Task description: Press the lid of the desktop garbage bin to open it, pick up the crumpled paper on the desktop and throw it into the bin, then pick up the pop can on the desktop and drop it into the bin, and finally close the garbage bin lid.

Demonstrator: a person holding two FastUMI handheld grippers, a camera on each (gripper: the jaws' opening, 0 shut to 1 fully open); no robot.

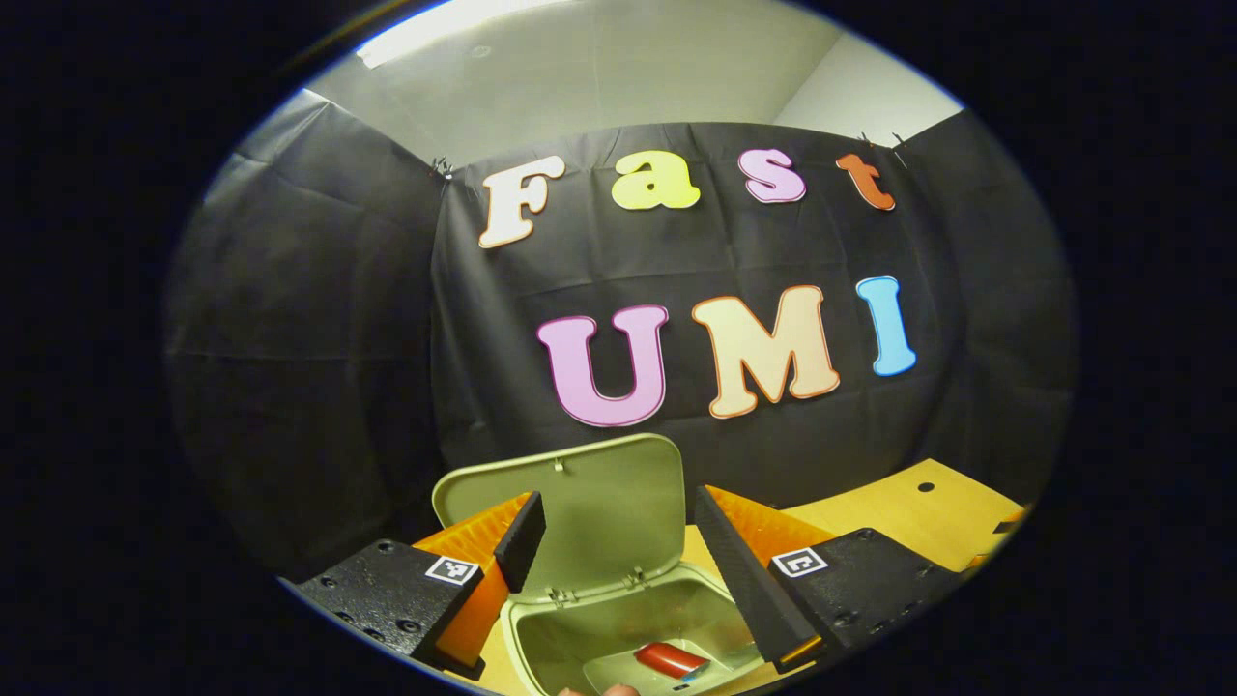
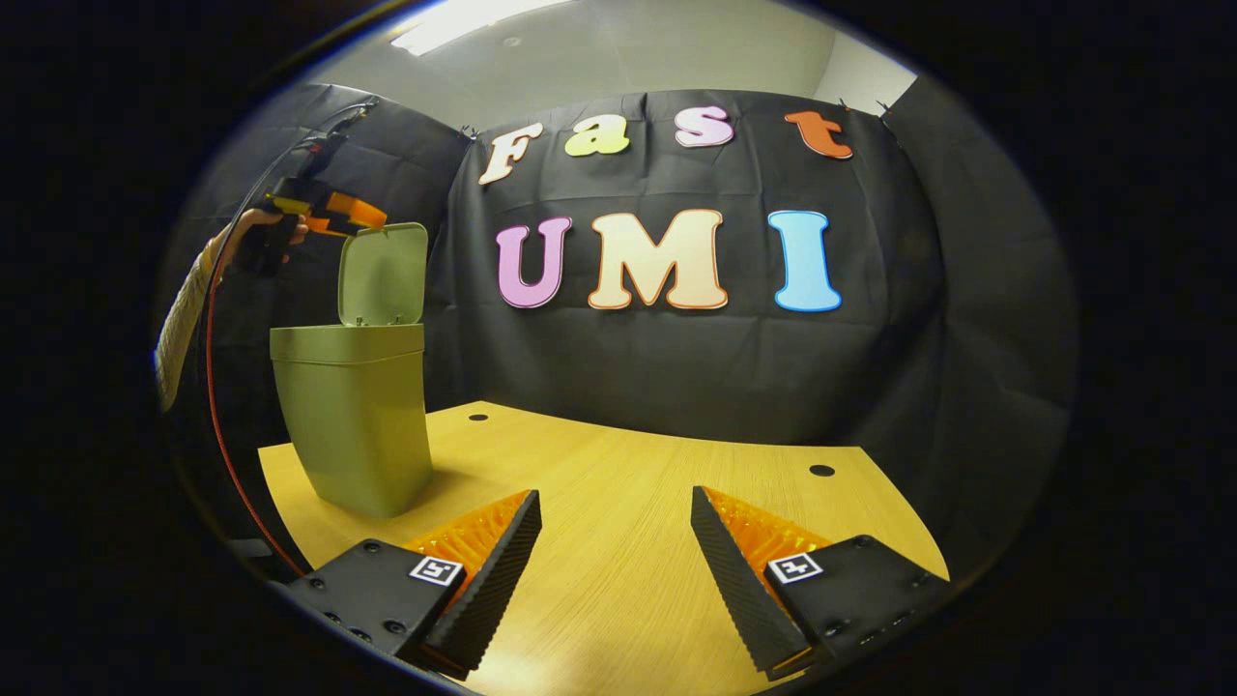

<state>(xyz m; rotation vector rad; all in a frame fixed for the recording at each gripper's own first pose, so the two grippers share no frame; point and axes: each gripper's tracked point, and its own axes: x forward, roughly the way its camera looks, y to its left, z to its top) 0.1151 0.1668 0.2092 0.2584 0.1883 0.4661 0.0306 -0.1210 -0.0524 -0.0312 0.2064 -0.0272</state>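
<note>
Your left gripper [image 1: 618,551] hangs above the open garbage bin [image 1: 618,638], its fingers spread wide with nothing between them, while the pop can [image 1: 670,659] lies on its side at the bottom of the bin. The lid [image 1: 589,512] stands upright on its hinge directly ahead of the fingers. From the right gripper view, the bin [image 2: 353,416] sits near the far left corner of the wooden desktop [image 2: 628,541], its lid [image 2: 384,274] raised, with your left gripper [image 2: 333,215] just beside the lid's top edge and a sleeve [image 2: 184,319] trailing behind it. Your right gripper [image 2: 614,561] waits low over bare desktop, jaws also wide apart and empty. No crumpled paper can be made out on the desktop or inside the bin, so the remaining step appears to be closing the lid. To do it well, bring one finger behind the lid's top edge and tip it forward, then follow it down with a gentle press near the front until it latches. Keep the push straight so the light bin does not slide or topple.
</note>
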